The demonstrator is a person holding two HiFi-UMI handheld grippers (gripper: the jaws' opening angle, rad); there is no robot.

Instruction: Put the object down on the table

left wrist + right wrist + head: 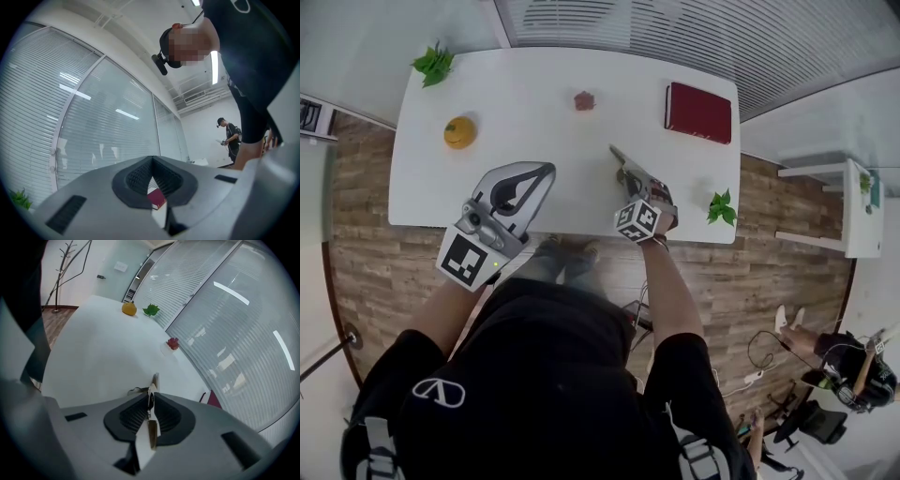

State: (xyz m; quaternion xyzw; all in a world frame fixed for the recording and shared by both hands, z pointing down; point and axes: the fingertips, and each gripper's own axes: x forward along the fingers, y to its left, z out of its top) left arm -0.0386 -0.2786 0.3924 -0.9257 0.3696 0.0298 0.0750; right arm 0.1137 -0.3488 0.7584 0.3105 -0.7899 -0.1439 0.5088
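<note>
From the head view, the right gripper [630, 178] reaches low over the table [534, 122] just inside its near edge, right of the middle. That suits setting down the thin flat object [617, 155] that sticks out of its jaws. The object's long axis runs in line with the gripper, tip slanting away from the person and leftward, roughly toward the far left corner. The left gripper [542, 178] hangs above the near edge, left of the middle and clear of the work, so it seems merely parked. The left gripper view shows its jaws closed together on nothing, aimed up at the blinds. In the right gripper view the object stands edge-on between the pads, which appear to clasp both its flat sides. Its tip juts forward close to the tabletop, though I cannot tell whether it touches.
</note>
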